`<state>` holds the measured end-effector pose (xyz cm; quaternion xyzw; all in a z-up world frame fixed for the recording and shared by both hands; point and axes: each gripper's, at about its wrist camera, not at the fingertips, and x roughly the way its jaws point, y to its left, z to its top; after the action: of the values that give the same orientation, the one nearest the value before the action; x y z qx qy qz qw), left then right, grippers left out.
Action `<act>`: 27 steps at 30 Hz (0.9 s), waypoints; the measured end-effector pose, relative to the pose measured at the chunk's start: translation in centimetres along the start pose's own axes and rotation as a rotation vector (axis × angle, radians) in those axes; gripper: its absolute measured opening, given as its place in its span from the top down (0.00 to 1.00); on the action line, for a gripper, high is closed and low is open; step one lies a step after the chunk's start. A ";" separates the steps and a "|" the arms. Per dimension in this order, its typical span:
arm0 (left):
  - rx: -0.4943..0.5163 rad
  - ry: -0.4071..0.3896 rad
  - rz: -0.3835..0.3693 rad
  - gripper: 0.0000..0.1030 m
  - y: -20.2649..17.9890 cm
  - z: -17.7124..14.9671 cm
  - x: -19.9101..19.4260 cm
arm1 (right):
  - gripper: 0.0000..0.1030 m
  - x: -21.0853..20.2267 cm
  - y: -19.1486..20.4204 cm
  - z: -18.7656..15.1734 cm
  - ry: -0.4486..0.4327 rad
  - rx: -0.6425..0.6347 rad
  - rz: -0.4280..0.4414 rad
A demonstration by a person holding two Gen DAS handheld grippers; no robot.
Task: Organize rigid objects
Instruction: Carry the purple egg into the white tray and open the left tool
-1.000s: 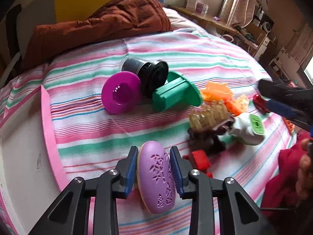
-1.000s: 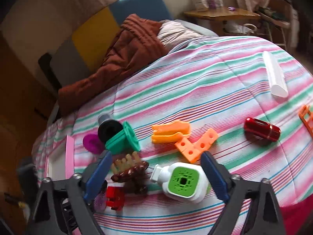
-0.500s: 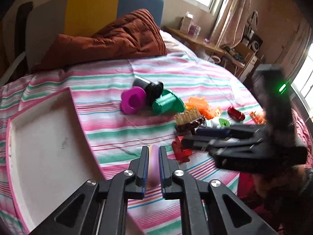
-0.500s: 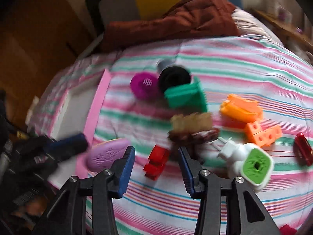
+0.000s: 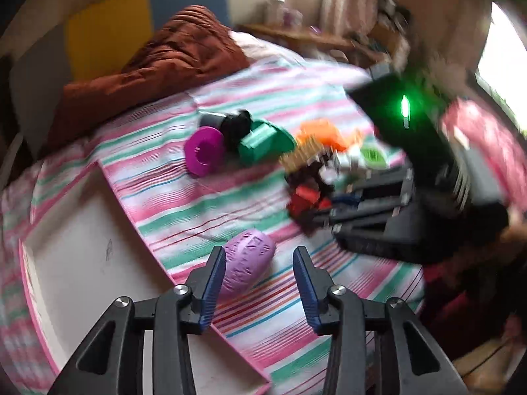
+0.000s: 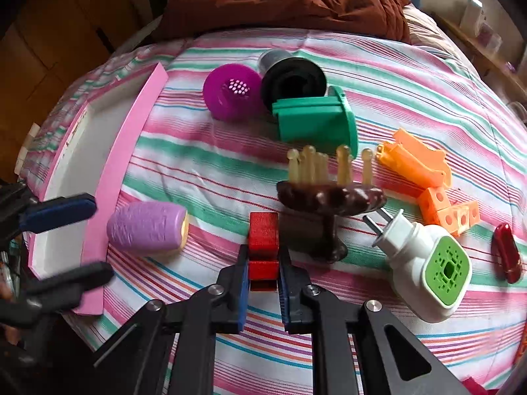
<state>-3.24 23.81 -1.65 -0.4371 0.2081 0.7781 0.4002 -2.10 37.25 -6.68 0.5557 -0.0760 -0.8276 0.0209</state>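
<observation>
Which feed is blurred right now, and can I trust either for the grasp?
Left wrist view: heavy motion smear, especially the right gripper with its green light and the toy pile; the lilac oval piece stays readable. Right wrist view: sharp, fisheye-curved, soft daylight; the red block between the pads is clear.

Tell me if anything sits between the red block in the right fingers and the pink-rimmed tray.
Yes. The lilac oval soap-like piece lies on the striped bedspread beside the pink-rimmed white tray, between it and the red plastic block, with the open left gripper there too.
</observation>
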 end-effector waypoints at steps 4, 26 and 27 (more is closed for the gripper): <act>0.153 0.078 0.016 0.41 -0.7 0.4 1.8 | 0.85 -0.3 -0.7 0.0 -0.005 0.026 0.005; 0.056 0.088 -0.139 0.57 1.7 -0.1 2.7 | 0.85 -0.4 -0.2 0.1 -0.033 -0.015 -0.017; 0.014 0.058 -0.156 0.57 2.5 -0.1 1.7 | 0.85 -0.3 -0.2 0.1 -0.031 -0.011 -0.015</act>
<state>-5.74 22.98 -3.17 -0.4713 0.1904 0.7302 0.4565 -2.06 37.49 -6.40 0.5432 -0.0674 -0.8367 0.0166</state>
